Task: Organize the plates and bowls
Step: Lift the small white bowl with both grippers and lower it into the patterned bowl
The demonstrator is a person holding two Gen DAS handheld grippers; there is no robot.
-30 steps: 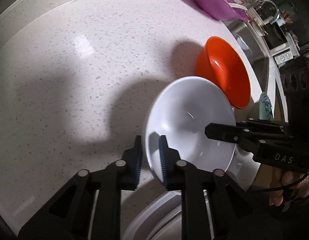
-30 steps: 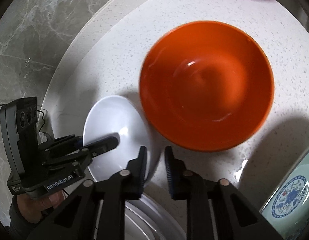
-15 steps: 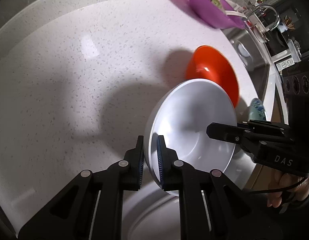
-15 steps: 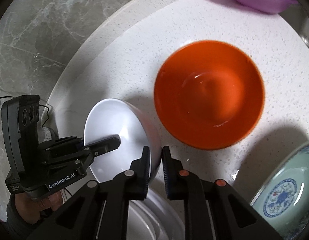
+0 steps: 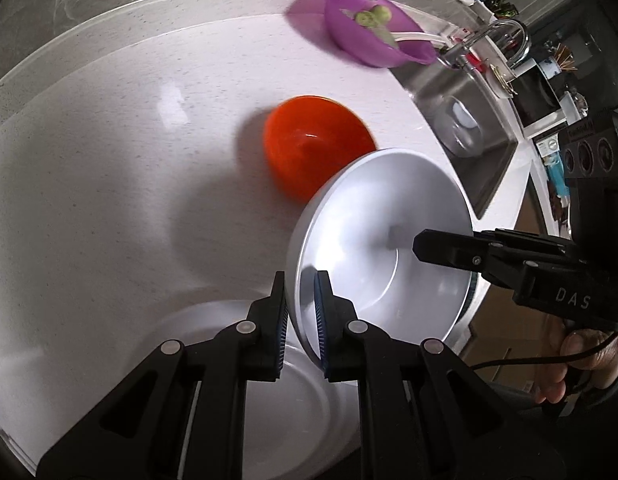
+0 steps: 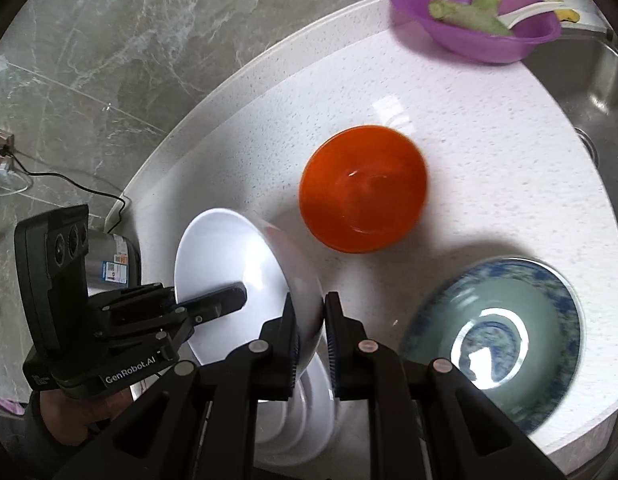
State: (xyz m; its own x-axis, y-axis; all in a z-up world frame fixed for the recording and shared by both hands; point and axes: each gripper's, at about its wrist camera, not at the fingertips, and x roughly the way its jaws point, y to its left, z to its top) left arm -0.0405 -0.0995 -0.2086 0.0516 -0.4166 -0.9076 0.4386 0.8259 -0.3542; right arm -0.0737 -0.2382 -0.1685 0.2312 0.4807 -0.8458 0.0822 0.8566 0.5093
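Note:
A white bowl (image 5: 385, 240) hangs above the counter, held by both grippers on opposite rims. My left gripper (image 5: 300, 312) is shut on its near rim. My right gripper (image 6: 309, 332) is shut on the other rim; the bowl also shows in the right wrist view (image 6: 229, 276). Below it lies a stack of white plates (image 5: 245, 392), also seen in the right wrist view (image 6: 305, 424). An orange bowl (image 5: 313, 148) sits on the counter beyond, also in the right wrist view (image 6: 363, 188). A blue-patterned green bowl (image 6: 497, 332) sits to the right.
A purple bowl (image 6: 473, 20) with green vegetable pieces and a white spoon stands at the back by the steel sink (image 5: 465, 120). The white speckled counter (image 5: 109, 160) curves against a grey marble wall (image 6: 109, 40). A cable runs at the left.
Both grippers have lifted the white bowl up and back from the counter. The orange bowl now looks farther away, and the plate stack and patterned bowl have come into fuller view.

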